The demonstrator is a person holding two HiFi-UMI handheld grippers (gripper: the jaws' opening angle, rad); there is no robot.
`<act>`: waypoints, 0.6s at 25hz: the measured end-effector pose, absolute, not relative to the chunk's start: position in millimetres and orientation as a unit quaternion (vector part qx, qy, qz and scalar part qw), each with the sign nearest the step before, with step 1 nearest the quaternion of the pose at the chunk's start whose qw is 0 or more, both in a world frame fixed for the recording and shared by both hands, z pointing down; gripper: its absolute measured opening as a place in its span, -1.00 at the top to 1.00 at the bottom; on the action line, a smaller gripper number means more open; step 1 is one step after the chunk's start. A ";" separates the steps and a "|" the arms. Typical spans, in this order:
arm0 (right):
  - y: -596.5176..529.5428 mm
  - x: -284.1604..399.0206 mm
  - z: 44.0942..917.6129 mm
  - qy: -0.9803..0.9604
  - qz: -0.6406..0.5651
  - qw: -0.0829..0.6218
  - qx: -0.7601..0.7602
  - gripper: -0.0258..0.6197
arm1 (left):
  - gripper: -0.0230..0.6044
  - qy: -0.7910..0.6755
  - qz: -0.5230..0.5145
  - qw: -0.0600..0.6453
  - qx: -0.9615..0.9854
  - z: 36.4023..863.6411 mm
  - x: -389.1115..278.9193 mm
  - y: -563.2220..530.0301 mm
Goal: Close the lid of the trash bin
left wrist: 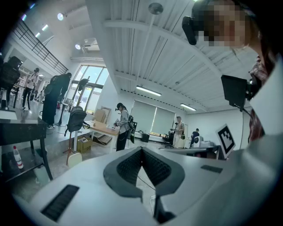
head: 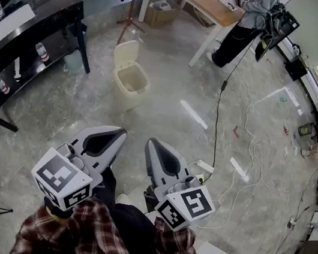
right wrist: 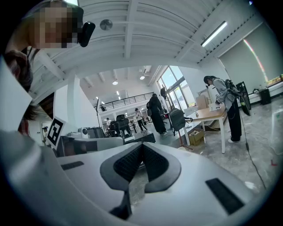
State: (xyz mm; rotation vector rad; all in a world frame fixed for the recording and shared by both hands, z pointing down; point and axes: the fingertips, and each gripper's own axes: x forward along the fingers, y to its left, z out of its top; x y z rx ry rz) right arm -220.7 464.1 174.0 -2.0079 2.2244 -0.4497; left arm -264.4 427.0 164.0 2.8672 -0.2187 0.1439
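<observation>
Red-plaid sleeves (head: pixel 66 238) are nearest, with both tongs held low against the body. Left gripper (head: pixel 123 131): jaws clenched, pad tips meeting, nothing between them, and its own view confirms that. Right gripper (head: pixel 149 142): same, pinched together and empty. Neither touches anything. Grey polished floor (head: pixel 165 124) lies ahead, with a white power strip (head: pixel 205 165) and loose cables (head: pixel 252 152) just right of the right gripper. Further out, well apart from both tongs, the cream trash bin (head: pixel 131 86) stands on the floor, mouth open, nothing visible inside. Its lid (head: pixel 125 54) is flipped up at the far-left rim, roughly upright, inner face toward the person, so the hinge sits on the side away from the tongs. Key relation: the bin lies straight ahead on the left gripper's line and the right gripper is offset sideways, so the left looks marginally nearer. Judgement: closing not started. It needs a walk-up, then a reach past the mouth to the lid's top edge, tipping it back toward the person. Risk: a light bin may skid if shoved. Beyond: black table (head: pixel 38 17) to the left, wooden table (head: pixel 205 1) at the far end with a person (head: pixel 251 18) beside it.
</observation>
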 end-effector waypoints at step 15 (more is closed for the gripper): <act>304.2 -199.1 182.8 0.715 -0.155 0.049 -0.680 0.88 | 0.89 -0.062 0.045 0.140 0.987 173.3 -251.0 255.7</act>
